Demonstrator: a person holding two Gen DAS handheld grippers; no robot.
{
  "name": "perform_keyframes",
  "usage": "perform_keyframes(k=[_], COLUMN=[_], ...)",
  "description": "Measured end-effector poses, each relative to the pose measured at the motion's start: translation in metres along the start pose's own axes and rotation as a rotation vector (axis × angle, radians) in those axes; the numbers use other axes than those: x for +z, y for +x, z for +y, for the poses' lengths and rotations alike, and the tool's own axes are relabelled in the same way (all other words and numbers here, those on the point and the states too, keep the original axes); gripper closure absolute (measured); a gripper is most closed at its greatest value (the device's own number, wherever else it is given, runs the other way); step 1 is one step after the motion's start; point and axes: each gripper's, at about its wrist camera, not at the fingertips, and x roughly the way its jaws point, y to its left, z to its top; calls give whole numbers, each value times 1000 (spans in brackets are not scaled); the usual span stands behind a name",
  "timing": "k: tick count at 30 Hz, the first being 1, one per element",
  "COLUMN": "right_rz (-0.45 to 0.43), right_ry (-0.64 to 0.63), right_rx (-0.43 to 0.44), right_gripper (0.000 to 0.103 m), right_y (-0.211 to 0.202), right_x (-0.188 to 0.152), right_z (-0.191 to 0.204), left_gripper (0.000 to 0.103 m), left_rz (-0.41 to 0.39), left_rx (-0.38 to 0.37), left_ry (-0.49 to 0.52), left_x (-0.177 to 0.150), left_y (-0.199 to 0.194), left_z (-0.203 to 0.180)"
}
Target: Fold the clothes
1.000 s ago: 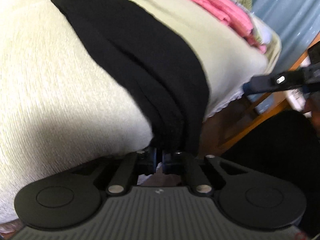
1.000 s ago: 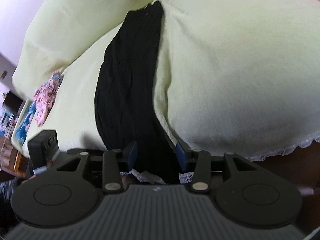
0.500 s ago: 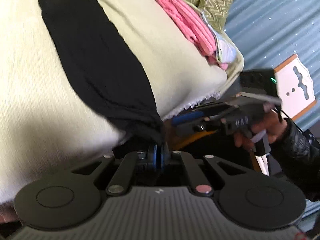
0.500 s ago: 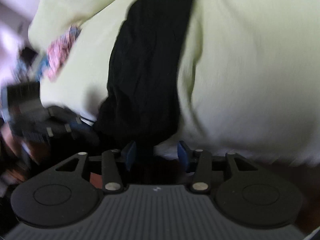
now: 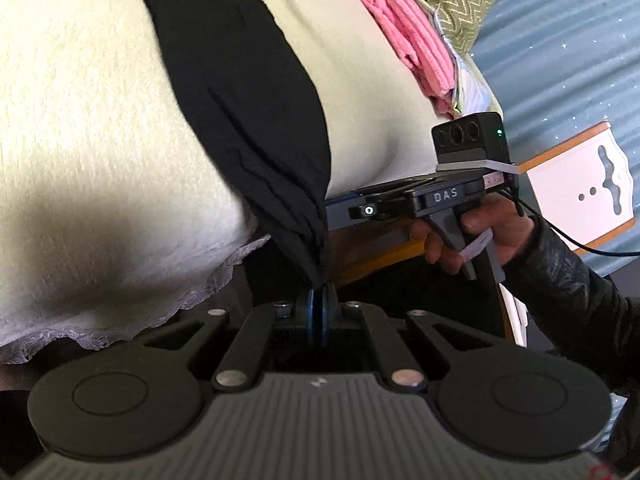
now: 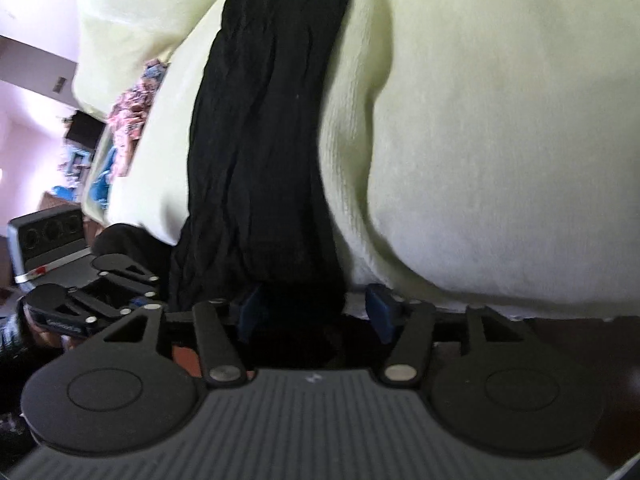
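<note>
A long black garment (image 5: pixel 240 92) lies as a band across the cream bedspread (image 5: pixel 88 140) and hangs over its lace edge. My left gripper (image 5: pixel 319 306) is shut on the garment's bunched lower end, just off the bed edge. In the right wrist view the same black garment (image 6: pixel 272 140) runs down between the blue pads (image 6: pixel 250 308) of my right gripper (image 6: pixel 316 308). Its jaws are opening wide and the pads do not press the cloth. The left wrist view shows the right gripper (image 5: pixel 344 210) in a person's hand (image 5: pixel 492 224), beside the hanging end.
Folded pink cloth (image 5: pixel 400 52) and a green zigzag cloth (image 5: pixel 452 0) lie on the bed's far side. A white and orange board (image 5: pixel 580 188) stands before a blue curtain (image 5: pixel 560 60). In the right wrist view, patterned clothes (image 6: pixel 136 104) lie further along the bed, and my left gripper (image 6: pixel 136 300) is at the left.
The left gripper has drawn the garment's end off the bed edge and lifted it. The right gripper has sunk towards the bed edge and its jaws have widened.
</note>
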Motion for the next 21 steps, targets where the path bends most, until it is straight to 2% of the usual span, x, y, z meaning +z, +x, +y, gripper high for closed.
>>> perform_keyframes(k=[5, 6, 7, 8, 9, 15, 21], right_rz=[46, 56, 63, 57, 51, 28, -122], right_ry=[4, -4, -18, -37, -57, -21, 107], right_rx=[88, 107, 127, 143, 158, 174, 276], right_gripper=[46, 49, 66, 79, 98, 99, 99], right_y=[12, 15, 16, 15, 13, -18, -70], right_x=[2, 2, 2, 2, 3, -10, -19], right_z=[-9, -8, -6, -2, 2, 17, 32], left_gripper=[103, 103, 103, 103, 103, 103, 103], left_rz=[12, 14, 17, 19, 22, 18, -76], left_rx=[1, 1, 2, 2, 2, -15, -105], left_ry=[3, 4, 5, 6, 6, 19, 21], left_x=[2, 2, 2, 2, 3, 4, 5], left_y=[1, 1, 1, 2, 2, -1, -29], left_z=[1, 1, 1, 2, 2, -4, -18])
